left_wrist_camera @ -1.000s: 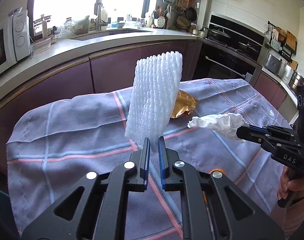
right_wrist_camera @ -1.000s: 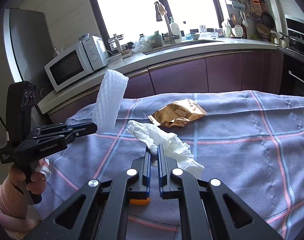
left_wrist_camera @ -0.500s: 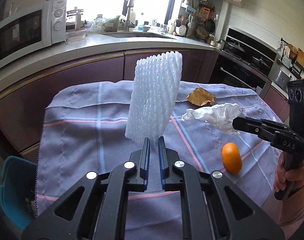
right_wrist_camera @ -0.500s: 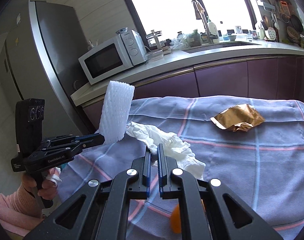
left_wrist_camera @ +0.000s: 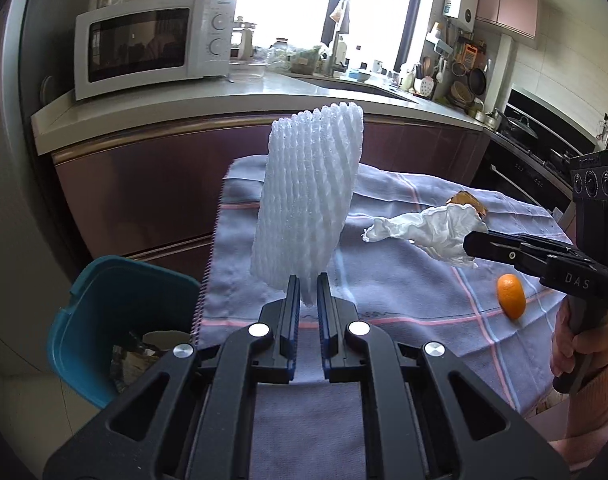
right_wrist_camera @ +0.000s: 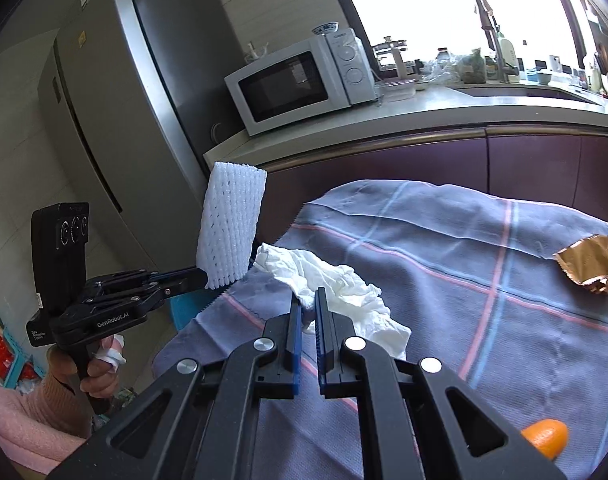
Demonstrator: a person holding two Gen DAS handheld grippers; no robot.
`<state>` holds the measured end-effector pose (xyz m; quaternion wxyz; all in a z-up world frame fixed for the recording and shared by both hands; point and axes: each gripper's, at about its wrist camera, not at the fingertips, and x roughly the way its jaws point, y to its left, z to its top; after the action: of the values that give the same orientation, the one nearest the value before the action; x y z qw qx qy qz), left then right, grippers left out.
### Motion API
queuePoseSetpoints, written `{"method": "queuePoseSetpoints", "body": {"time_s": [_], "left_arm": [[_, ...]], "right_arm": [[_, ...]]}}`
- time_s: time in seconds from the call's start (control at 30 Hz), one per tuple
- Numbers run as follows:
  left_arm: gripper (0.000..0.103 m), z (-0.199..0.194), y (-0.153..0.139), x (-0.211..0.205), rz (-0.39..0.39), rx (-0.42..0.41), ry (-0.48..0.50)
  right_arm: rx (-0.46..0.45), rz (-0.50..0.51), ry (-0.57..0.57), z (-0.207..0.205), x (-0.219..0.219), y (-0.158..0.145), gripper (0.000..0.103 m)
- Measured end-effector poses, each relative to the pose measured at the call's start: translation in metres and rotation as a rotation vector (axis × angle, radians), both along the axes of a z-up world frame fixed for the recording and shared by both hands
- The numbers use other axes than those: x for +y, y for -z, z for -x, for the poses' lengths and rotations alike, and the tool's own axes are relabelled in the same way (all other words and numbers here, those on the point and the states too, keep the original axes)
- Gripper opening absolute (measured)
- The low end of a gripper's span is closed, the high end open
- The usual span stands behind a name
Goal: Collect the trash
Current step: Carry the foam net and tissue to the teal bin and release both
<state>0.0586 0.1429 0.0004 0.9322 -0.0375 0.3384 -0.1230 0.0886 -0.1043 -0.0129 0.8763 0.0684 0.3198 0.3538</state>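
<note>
Foam net (left_wrist_camera: 308, 200) pinched in my left fingers (left_wrist_camera: 306, 292), tissue (right_wrist_camera: 332, 284) in my right (right_wrist_camera: 309, 308): I'd reach fully over the bin (left_wrist_camera: 116, 280) before letting go.

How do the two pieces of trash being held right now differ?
The foam net is a stiff, ribbed mesh sleeve standing upright in the left claw; the tissue is a limp, crumpled wad drooping from the right claw. The net looks larger. Both are white and clamped clear of the tablecloth.
</note>
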Motion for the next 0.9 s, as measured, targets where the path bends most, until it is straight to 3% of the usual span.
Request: {"method": "queuePoseSetpoints", "body": {"time_s": [0.43, 0.9], "left_arm": [[0.009, 0.023, 0.02, 0.078, -0.005, 0.035, -0.185], [0.009, 0.029, 0.027, 0.102, -0.003, 0.052, -0.243]], "right_arm": [[0.033, 0.029, -0.173, -0.015, 0.087, 0.002, 0.005], [0.054, 0.052, -0.254, -0.018, 0.133, 0.012, 0.005]]}}
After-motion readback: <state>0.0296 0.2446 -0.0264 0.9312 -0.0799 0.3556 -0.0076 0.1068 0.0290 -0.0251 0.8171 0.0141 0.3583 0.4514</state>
